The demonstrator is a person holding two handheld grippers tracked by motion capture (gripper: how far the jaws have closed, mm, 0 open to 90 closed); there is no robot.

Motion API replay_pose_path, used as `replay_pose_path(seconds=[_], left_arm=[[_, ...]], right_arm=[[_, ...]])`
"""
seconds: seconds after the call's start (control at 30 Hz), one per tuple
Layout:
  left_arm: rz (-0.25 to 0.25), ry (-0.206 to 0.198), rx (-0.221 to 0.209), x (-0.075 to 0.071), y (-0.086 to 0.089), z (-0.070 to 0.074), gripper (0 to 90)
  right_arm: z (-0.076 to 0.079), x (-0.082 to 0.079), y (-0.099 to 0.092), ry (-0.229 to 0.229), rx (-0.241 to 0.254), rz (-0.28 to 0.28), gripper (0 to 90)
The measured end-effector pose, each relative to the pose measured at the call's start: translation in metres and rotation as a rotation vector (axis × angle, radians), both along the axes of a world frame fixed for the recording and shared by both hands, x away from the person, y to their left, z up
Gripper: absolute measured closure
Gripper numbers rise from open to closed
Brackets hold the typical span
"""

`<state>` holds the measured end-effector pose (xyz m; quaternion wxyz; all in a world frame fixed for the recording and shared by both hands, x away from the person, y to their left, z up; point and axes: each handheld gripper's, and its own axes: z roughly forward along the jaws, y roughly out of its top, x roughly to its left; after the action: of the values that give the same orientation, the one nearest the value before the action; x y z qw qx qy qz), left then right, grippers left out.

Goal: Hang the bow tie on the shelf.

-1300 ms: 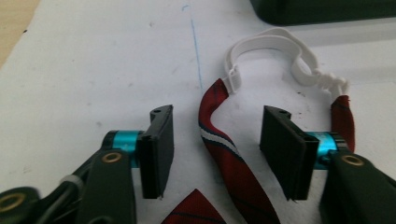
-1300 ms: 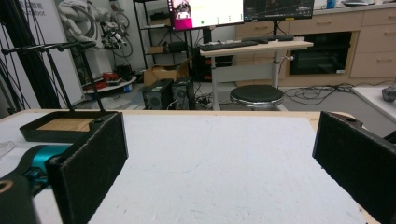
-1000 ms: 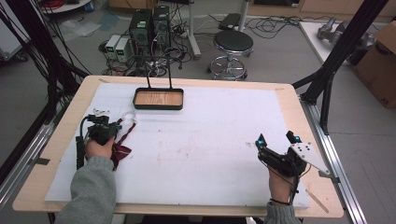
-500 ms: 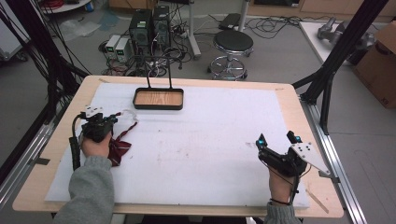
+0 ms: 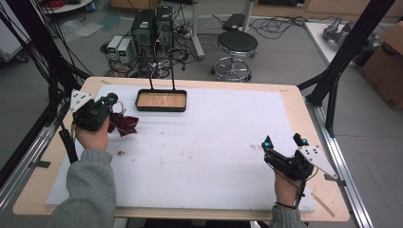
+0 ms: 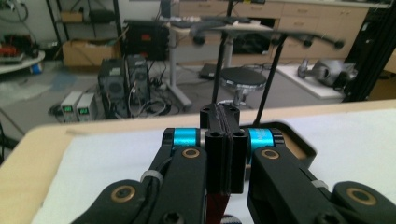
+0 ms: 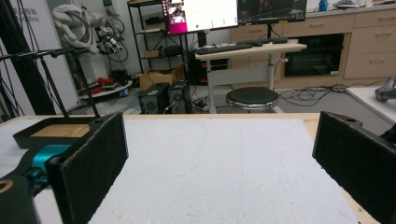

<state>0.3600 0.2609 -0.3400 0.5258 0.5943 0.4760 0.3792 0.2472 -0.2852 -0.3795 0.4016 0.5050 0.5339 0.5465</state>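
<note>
White sheeting covered the wooden table (image 5: 290,92) in a workshop cluttered with computer towers, cables and a round stool (image 5: 236,43), and a shallow black tray (image 5: 161,100) with a wood-coloured floor sat at the far side, left of centre. At the far left the left claw (image 5: 112,99) was clamped shut on a dark red cloth (image 5: 122,124) that hung from its jaws just left of the tray, a strip of it showing below the closed jaws in the left gripper view (image 6: 217,207). Near the right edge the right claw (image 5: 283,141) rested in the person's hand with its jaws wide apart and nothing between them
</note>
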Motion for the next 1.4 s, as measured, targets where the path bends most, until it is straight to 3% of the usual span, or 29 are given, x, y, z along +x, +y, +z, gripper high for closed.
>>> replay_pose_path(seconds=[0.03, 0.23, 0.37, 0.4, 0.43, 0.63, 0.87, 1.17, 1.27, 1.4], left_arm=[[-0.005, -0.022, 0.006, 0.001, -0.004, 0.01, 89.1], [-0.017, -0.084, -0.003, 0.007, -0.013, 0.035, 89.1], [-0.026, -0.119, 0.001, 0.01, -0.019, 0.043, 89.1], [-0.025, -0.153, 0.002, 0.012, -0.023, 0.046, 89.1], [-0.025, -0.153, 0.002, 0.012, -0.023, 0.046, 89.1], [-0.018, -0.267, -0.031, 0.016, -0.032, 0.054, 89.1], [-0.011, -0.29, -0.05, 0.027, -0.031, 0.057, 89.1], [-0.014, -0.366, -0.111, 0.052, -0.024, 0.048, 89.1], [-0.02, -0.369, -0.127, 0.064, -0.023, 0.046, 89.1], [-0.006, -0.344, -0.133, 0.085, -0.017, 0.038, 89.1]], right_arm=[[0.0, 0.0, 0.0, -0.004, 0.001, -0.001, 2.1], [0.001, -0.001, -0.002, -0.01, 0.012, -0.004, 2.2], [0.001, -0.001, -0.005, -0.015, 0.014, -0.006, 2.2], [0.001, -0.001, -0.005, -0.014, 0.017, -0.007, 2.2], [0.001, -0.001, -0.006, -0.014, 0.02, -0.009, 2.2], [0.0, 0.0, -0.009, -0.013, 0.021, -0.016, 2.2], [-0.001, 0.0, -0.01, -0.006, 0.029, -0.017, 2.2], [-0.002, 0.003, -0.01, -0.002, 0.021, -0.014, 2.2], [-0.003, 0.005, -0.009, 0.009, 0.02, -0.01, 2.2], [-0.003, 0.007, -0.007, 0.016, 0.012, -0.007, 2.2]])
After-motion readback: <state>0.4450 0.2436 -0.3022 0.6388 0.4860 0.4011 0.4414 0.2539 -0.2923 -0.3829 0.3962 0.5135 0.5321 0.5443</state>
